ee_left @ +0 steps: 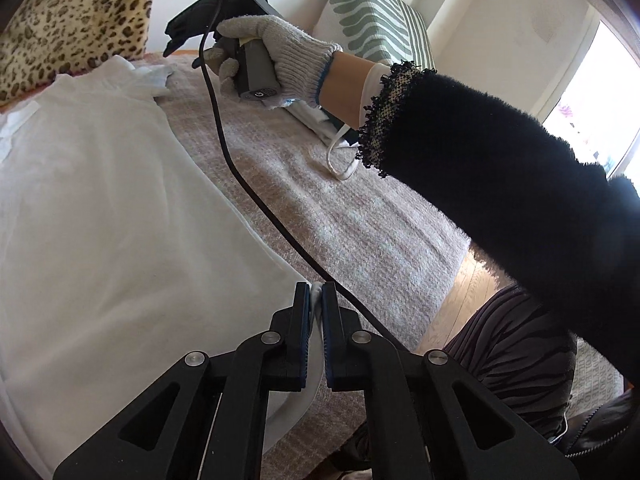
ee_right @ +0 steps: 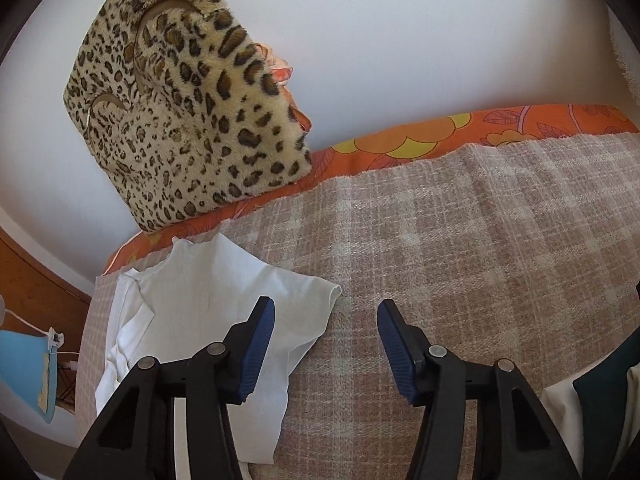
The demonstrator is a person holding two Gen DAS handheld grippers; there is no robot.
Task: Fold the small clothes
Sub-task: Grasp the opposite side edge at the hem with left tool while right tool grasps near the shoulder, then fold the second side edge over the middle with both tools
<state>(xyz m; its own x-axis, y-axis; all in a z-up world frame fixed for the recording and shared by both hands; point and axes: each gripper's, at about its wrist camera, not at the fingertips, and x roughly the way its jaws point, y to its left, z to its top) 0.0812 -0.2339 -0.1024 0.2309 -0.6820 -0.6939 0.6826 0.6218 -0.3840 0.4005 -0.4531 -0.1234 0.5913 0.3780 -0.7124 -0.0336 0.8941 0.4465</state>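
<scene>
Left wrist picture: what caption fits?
Left gripper pinches the white garment hem while the right gripper hovers at its far end.

Leaning on the wall: leopard cushion (ee_right: 188, 116); lying beneath: checked blanket (ee_right: 460, 248), orange sheet (ee_right: 420, 140); standing beyond: striped cushion (ee_left: 376, 12).

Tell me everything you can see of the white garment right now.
The white garment is a plain, soft, thin-looking top lying mostly flat on the pinkish checked blanket. Its sleeve, with a wavy hem, spreads toward the leopard-print cushion. The left tool is shut on its near edge, lifting a fold of fabric. The right tool is open at the sleeve, one finger over the cloth.
</scene>
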